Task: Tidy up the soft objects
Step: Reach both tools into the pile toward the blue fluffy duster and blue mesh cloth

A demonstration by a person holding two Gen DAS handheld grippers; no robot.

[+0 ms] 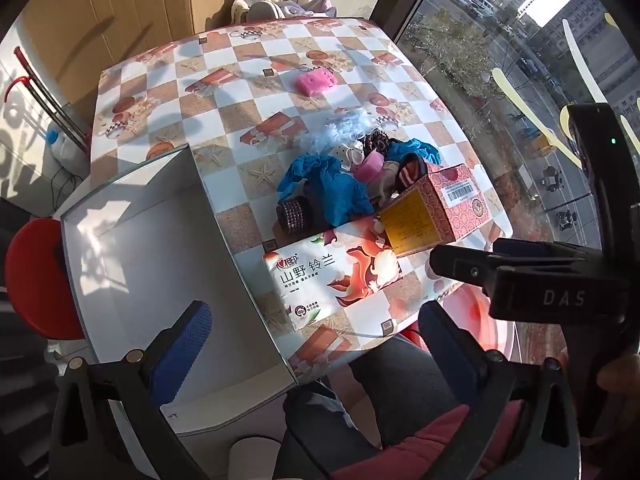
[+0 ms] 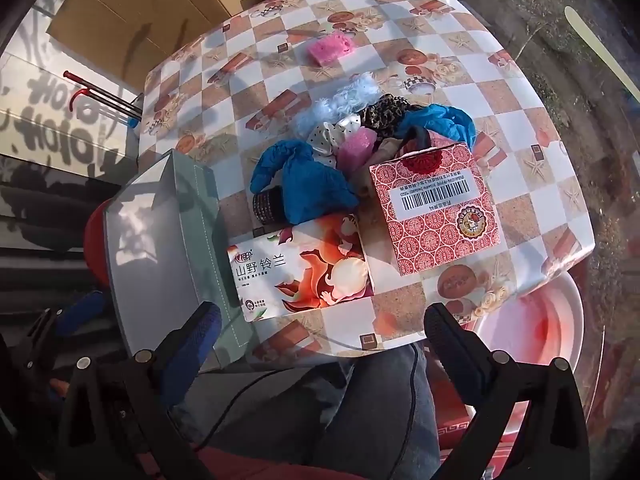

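Observation:
A pile of soft things lies mid-table: blue cloth [image 1: 328, 188] [image 2: 312, 184], a white fluffy piece [image 1: 344, 128] [image 2: 340, 104], a leopard scrunchie [image 2: 384, 114], a pink piece [image 2: 356, 148] and a dark beaded band [image 1: 294, 214] [image 2: 266, 206]. A pink sponge [image 1: 316, 80] [image 2: 330, 50] lies farther back. A soft tissue pack [image 1: 332, 276] [image 2: 300, 268] lies near the front edge. A grey open box [image 1: 152, 264] [image 2: 160, 240] stands at the left. My left gripper [image 1: 316, 332] is open and empty above the box and front edge. My right gripper [image 2: 320, 332] is open and empty, also seen in the left wrist view [image 1: 480, 264].
A red patterned carton [image 1: 440, 204] [image 2: 434, 208] stands beside the pile on the checkered table [image 1: 240, 60] [image 2: 520, 120]. A pink basin [image 2: 532, 328] sits below the table's right corner. A red stool [image 1: 36, 280] is left of the box. A window [image 1: 520, 60] is at the right.

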